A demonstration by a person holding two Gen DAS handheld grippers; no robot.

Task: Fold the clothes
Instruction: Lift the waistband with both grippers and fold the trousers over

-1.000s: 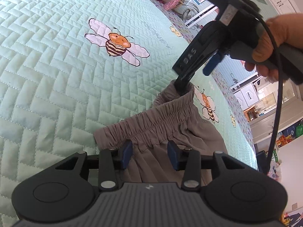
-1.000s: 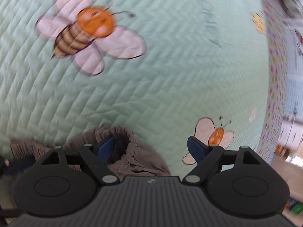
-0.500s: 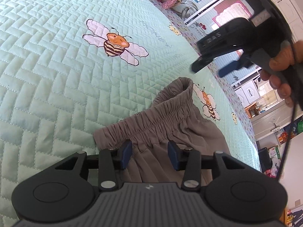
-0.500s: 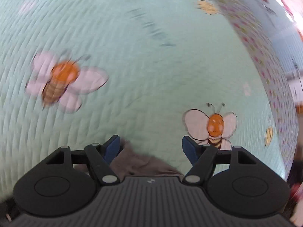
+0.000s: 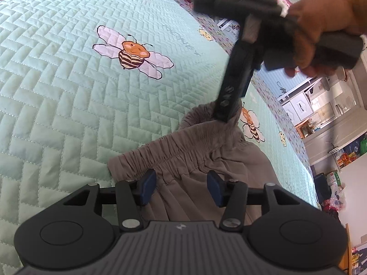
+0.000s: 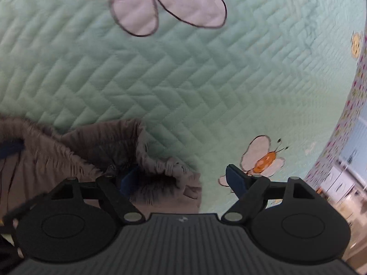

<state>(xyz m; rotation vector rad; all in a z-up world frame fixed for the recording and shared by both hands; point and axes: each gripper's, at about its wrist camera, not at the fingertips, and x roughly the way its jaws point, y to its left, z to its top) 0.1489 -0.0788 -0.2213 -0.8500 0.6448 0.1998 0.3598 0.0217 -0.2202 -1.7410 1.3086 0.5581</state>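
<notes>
Left tool [image 5: 181,184] spread over grey shorts [image 5: 206,160] waistband; right tool [image 6: 183,178] spread, one finger inside waistband opening; closing may snag one layer only, skewing fold.

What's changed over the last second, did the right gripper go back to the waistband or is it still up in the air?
The right gripper lifted off half a second ago and has come back down to the far end of the waistband of the brown pants. It is open and straddles the bunched edge. The left gripper stayed open over the near waistband; the pants barely shifted.
</notes>
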